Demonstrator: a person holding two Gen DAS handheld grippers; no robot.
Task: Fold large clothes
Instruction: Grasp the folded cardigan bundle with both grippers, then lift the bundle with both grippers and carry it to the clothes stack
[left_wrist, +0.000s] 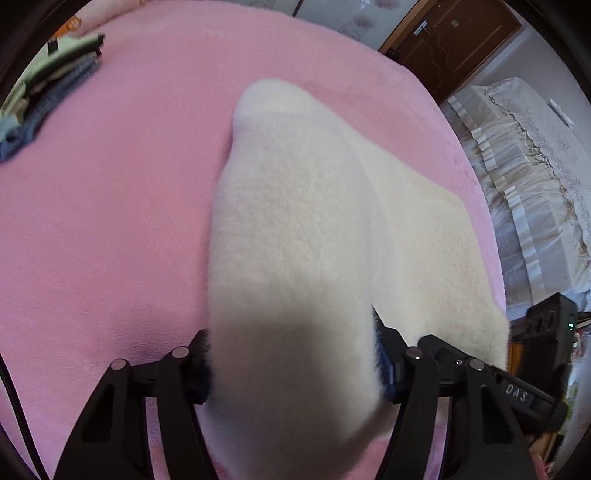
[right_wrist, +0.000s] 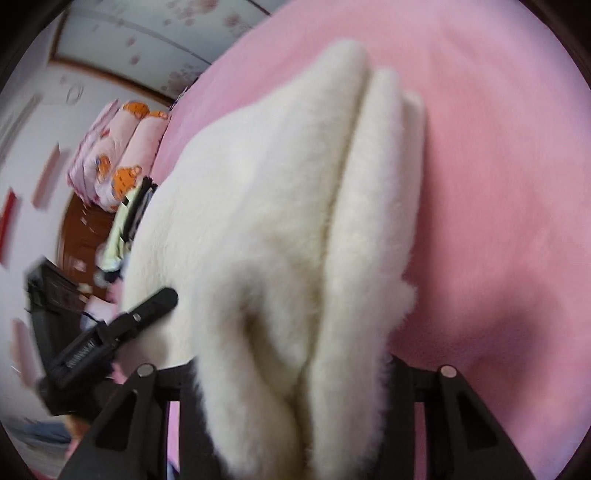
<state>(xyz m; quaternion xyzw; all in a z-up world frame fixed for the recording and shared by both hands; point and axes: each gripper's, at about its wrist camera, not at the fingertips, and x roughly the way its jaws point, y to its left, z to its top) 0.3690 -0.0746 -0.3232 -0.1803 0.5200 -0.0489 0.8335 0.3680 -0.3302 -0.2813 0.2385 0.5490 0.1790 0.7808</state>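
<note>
Fleece garment (left_wrist: 295, 221), thick, soft, probably light; left gripper (left_wrist: 291, 373) and right gripper (right_wrist: 291, 373) each clamp a bunched edge over pink bedspread (left_wrist: 110, 221).

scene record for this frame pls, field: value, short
surface: pink bedspread
garment: white fleece garment, bunched in thick folds, near end lifted, far end resting on the bedspread
left gripper: shut on the garment, fabric between its fingers
right gripper: shut on the garment, beside the left gripper
other: stack of folded clothes at the bedspread's far left; pink cartoon-print bedding beyond it
fold status: in progress
</note>
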